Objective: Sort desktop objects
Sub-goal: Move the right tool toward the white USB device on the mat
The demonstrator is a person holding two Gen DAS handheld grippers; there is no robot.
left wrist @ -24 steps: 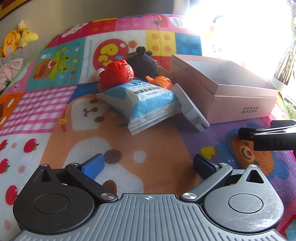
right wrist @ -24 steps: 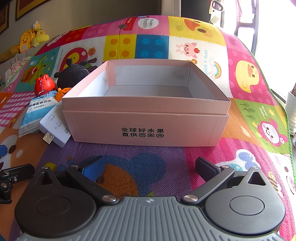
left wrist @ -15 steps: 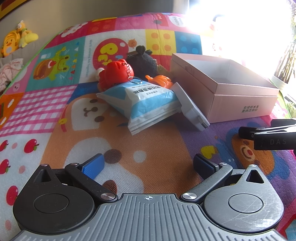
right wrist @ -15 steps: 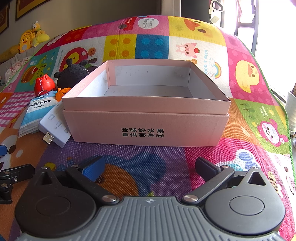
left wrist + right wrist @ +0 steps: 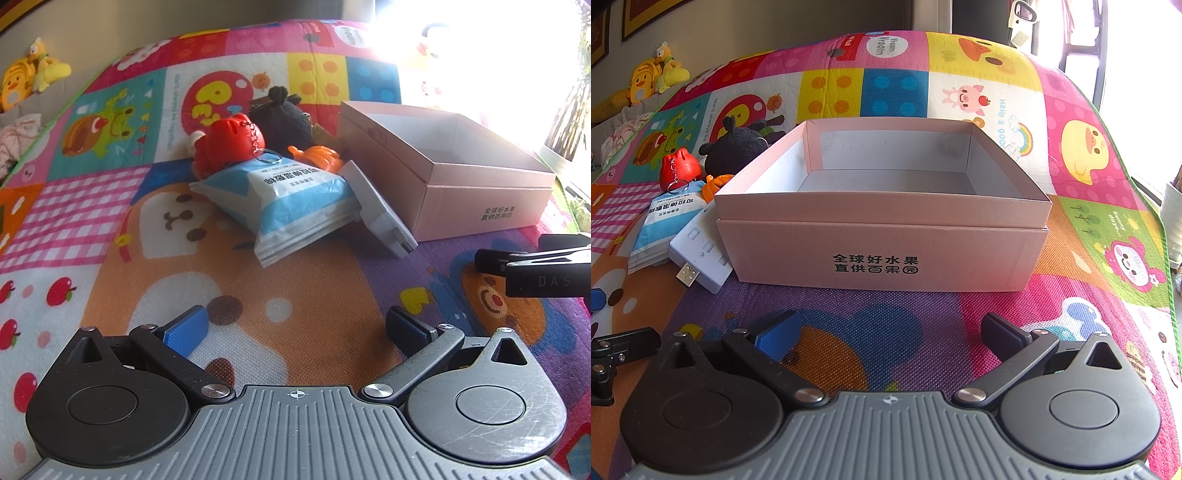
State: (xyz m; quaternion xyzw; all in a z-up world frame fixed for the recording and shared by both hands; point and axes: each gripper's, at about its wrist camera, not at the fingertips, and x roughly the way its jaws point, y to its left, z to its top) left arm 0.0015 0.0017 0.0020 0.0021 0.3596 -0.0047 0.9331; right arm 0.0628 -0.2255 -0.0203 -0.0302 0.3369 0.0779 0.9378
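Observation:
An empty pink cardboard box point(image 5: 882, 243) point(image 5: 480, 195) stands on the colourful play mat. Left of it lies a pile: a blue-and-white packet point(image 5: 291, 195) point(image 5: 670, 221), a white USB hub point(image 5: 384, 218) point(image 5: 701, 251) leaning on the box, a red keychain toy point(image 5: 229, 142) point(image 5: 679, 170), a black plush point(image 5: 288, 118) point(image 5: 735, 147) and an orange toy point(image 5: 317, 153) point(image 5: 714, 184). My left gripper point(image 5: 295, 325) is open, short of the packet, with nothing between its fingers. My right gripper point(image 5: 890, 332) is open and empty in front of the box.
The play mat point(image 5: 1100, 140) covers the whole surface. Yellow plush toys point(image 5: 653, 77) point(image 5: 29, 77) sit beyond its far left edge. Bright window glare washes out the far right of the left wrist view. The right gripper's side point(image 5: 535, 273) shows at the left view's right edge.

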